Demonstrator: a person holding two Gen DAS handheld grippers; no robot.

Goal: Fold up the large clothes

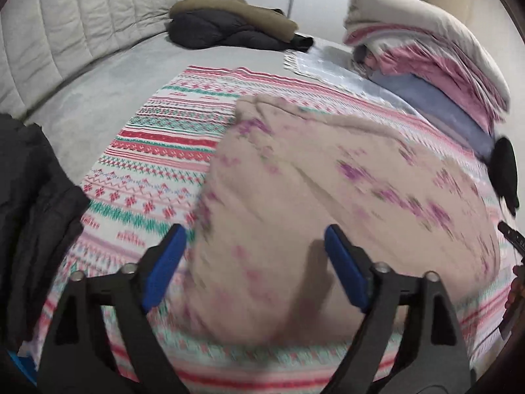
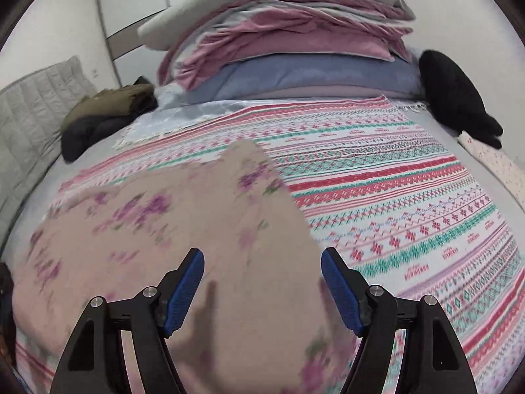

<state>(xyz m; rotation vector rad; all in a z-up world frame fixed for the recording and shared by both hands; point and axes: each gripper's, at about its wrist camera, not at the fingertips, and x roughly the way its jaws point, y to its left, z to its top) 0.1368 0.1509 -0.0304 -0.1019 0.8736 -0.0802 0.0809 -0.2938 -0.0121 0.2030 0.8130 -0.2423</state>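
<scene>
While both sets of jaws stand spread and empty, left gripper and right gripper hover over the beige floral garment, blurred, lying bunched on the patterned blanket: laid flat, probably, for folding. Beyond: stacked bedding, dark jackets.

beige floral garment motion-blurred, dark jacket cut off at left edge
</scene>
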